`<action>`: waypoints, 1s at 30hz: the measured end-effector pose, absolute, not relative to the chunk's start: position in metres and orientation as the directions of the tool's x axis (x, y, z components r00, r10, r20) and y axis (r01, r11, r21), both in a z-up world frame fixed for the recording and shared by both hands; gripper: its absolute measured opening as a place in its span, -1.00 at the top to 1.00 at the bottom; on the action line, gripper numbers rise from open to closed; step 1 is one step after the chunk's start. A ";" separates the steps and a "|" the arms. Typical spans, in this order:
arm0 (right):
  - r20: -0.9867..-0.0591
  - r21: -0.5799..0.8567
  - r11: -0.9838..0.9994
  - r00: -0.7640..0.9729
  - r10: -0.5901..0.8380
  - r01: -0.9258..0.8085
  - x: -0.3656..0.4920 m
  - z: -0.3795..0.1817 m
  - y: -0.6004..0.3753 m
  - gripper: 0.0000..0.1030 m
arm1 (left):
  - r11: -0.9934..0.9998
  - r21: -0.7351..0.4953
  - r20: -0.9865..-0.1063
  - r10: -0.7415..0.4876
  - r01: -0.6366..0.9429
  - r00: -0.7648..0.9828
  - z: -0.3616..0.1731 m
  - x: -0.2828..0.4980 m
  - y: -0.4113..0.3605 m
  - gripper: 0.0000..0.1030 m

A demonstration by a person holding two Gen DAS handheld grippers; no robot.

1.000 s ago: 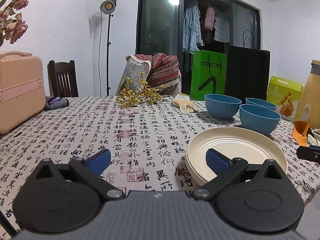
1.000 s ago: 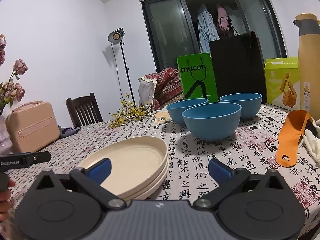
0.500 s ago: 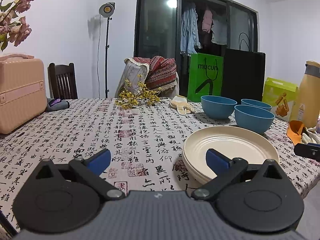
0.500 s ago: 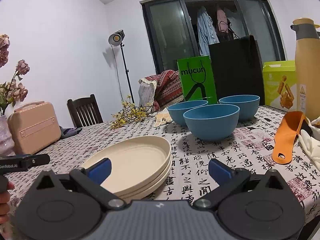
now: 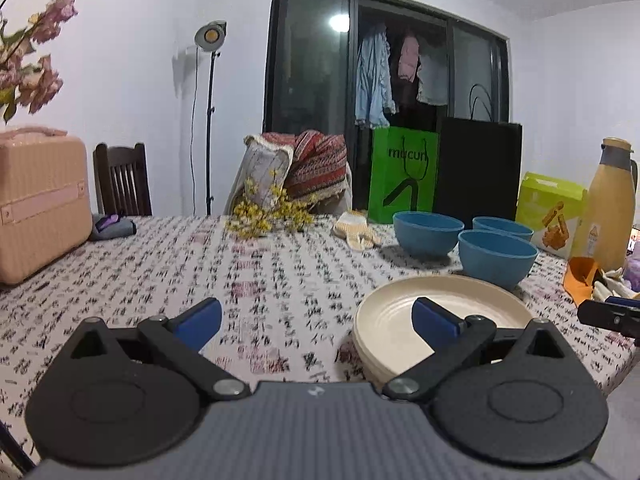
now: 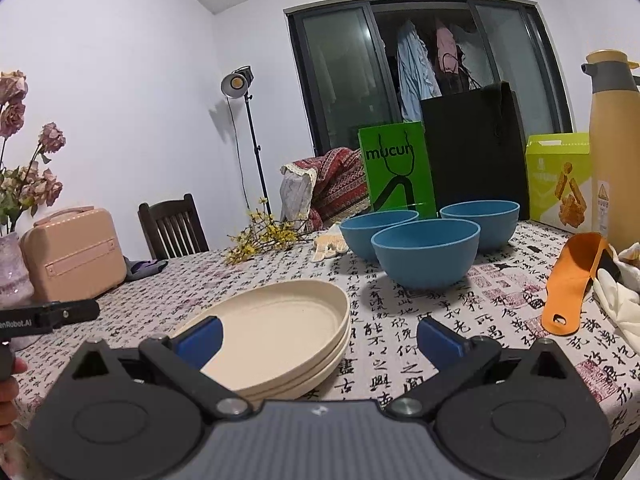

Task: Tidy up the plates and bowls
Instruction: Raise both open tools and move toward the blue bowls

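Three blue bowls (image 6: 426,254) clustered mid-table, apart from cream plate stack (image 6: 276,332) (three plates) near table's front edge. Left gripper (image 5: 316,316) and right gripper (image 6: 318,336) both spread wide, empty. Bare tablecloth (image 5: 180,268) left of stack.

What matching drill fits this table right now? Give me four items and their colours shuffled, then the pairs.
Items:
1. stack of plates
2. nearest bowl
3. paper bag with lettering
4. silicone scoop

Colours:
A. orange
B. cream
C. green
D. blue

Pairs: 1-B, 2-D, 3-C, 4-A
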State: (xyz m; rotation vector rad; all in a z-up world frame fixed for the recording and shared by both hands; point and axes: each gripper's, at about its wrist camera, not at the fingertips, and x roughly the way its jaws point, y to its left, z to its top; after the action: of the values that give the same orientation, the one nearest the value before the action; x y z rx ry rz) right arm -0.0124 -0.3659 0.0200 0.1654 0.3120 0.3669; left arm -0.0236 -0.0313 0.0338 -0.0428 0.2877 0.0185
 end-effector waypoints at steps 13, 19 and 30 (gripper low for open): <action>-0.248 0.252 0.930 0.911 0.330 -0.269 0.004 0.024 -0.392 -1.00 | 0.999 0.006 -0.248 -0.032 0.035 0.968 0.047 0.002 -0.062 -1.00; -0.251 0.246 0.941 0.923 0.291 -0.230 0.018 0.028 -0.403 -1.00 | 0.997 -0.025 -0.270 -0.072 0.068 0.960 0.055 0.024 -0.071 -1.00; -0.236 0.228 0.950 0.934 0.269 -0.215 0.043 0.041 -0.411 -1.00 | 0.994 -0.059 -0.327 -0.107 0.092 0.939 0.071 0.067 -0.084 -1.00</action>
State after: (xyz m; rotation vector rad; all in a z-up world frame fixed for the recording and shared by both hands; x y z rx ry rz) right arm 0.0434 -0.4108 0.0409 0.2008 0.2682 0.2492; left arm 0.0673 -0.0840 0.0711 -0.0425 0.3363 -0.1015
